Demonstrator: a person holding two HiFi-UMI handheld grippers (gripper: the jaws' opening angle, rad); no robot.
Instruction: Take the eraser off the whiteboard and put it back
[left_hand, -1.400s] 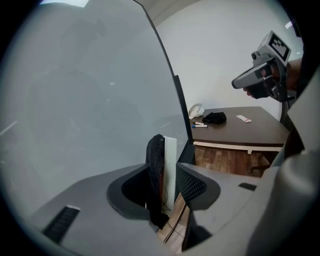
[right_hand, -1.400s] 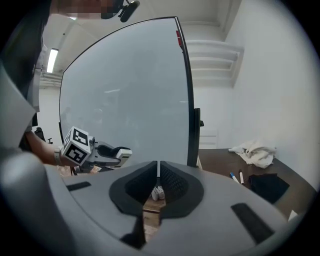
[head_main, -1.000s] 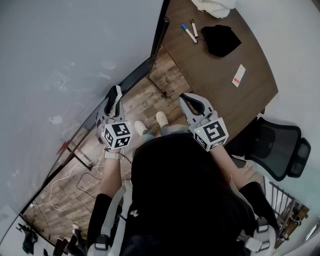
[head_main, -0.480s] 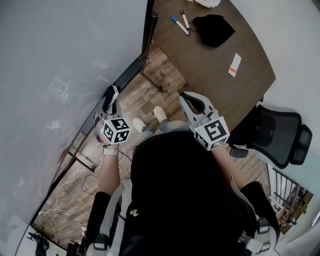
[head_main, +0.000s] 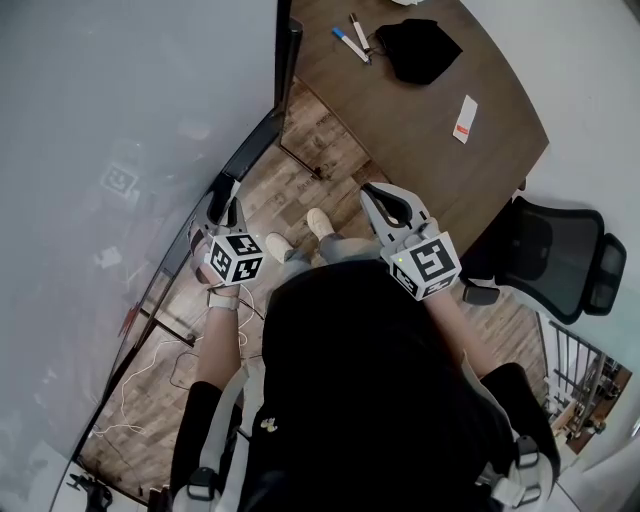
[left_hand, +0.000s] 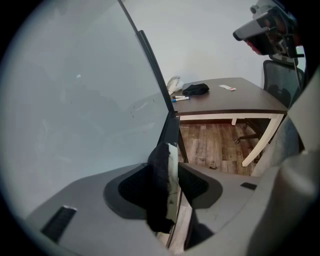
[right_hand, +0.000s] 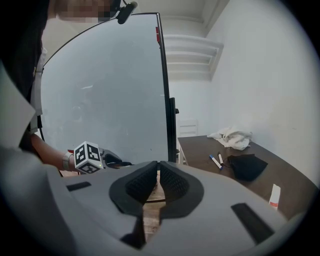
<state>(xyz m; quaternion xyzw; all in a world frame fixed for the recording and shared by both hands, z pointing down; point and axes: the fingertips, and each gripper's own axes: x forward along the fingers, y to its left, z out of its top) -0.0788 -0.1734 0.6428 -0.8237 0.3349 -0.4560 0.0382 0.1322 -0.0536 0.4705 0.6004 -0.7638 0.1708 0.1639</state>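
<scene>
The eraser (left_hand: 162, 185), dark felt with a white back, stands upright between the jaws of my left gripper (left_hand: 165, 170). Those jaws are opening: the felt leans on the left pad and a thin gap shows at the right pad. This gripper (head_main: 222, 205) points down at the dark ledge (head_main: 245, 160) along the bottom of the whiteboard (head_main: 120, 120). In the head view the eraser is hidden by the fingers. My right gripper (head_main: 385, 200) hovers over the floor beside it, its pads (right_hand: 157, 167) together with nothing between them.
A brown table (head_main: 440, 160) at the upper right carries two markers (head_main: 345, 40), a black cloth (head_main: 418, 50) and a small white card (head_main: 464, 118). A black office chair (head_main: 560, 270) stands at the right. Cables lie on the wooden floor (head_main: 150, 370).
My left gripper has sunk toward the board's bottom ledge and rolled a little. The right gripper has stayed nearly where it was.
</scene>
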